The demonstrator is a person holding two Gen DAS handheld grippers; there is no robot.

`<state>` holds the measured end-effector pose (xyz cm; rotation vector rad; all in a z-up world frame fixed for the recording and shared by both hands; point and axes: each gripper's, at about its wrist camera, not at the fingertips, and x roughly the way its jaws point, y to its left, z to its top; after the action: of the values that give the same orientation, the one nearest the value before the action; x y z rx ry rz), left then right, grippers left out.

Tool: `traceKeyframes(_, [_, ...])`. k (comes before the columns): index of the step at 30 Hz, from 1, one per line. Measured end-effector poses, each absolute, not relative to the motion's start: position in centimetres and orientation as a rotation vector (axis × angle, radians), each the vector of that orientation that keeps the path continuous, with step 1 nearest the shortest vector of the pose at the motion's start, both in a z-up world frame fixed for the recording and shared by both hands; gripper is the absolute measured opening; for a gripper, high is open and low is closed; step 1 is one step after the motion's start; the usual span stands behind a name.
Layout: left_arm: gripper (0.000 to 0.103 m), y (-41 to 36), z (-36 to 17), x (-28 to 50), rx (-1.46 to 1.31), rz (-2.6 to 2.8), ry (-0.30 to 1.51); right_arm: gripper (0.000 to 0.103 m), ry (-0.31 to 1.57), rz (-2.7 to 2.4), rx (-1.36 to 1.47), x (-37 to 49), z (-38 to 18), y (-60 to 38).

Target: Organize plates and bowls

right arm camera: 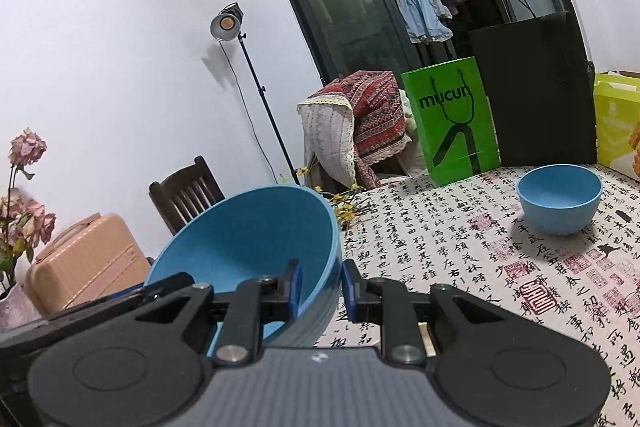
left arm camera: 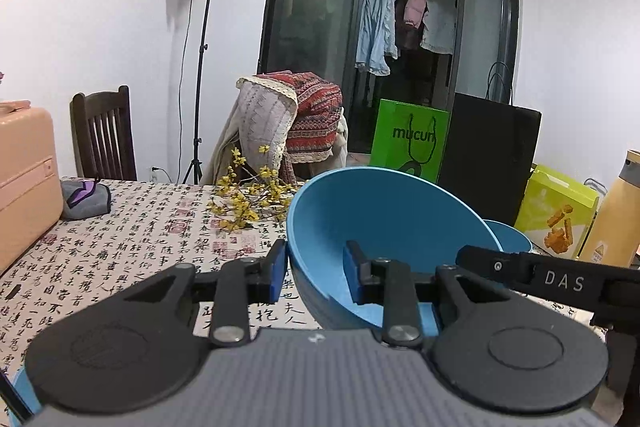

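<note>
Left gripper (left arm camera: 316,273) fingers pinch the big blue bowl (left arm camera: 384,223) at its left rim; right gripper (right arm camera: 320,287) fingers pinch the opposite rim. Bowl hangs tilted, clear of the desk (right arm camera: 460,259). Judgement: keep both hands level and matched. Small bowl (right arm camera: 559,203) at 2 o'clock; open cloth between; green bag (right arm camera: 452,123) behind.

Right gripper (right arm camera: 319,291) clamps big blue bowl (right arm camera: 248,231) rim.

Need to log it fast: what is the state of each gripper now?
Left gripper: shut on the big bowl's rim.
Right gripper: shut on the same bowl's opposite rim.
</note>
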<state>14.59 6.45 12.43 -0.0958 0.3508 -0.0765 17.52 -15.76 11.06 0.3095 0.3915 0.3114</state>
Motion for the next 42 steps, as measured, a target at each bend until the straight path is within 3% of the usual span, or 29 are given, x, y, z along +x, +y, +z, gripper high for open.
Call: traceKeyframes(42, [0.030,13.0,12.0,7.9,-0.144,0.008,0.332,0.021,0.408,0.407,0.287,13.0,10.5,-8.9])
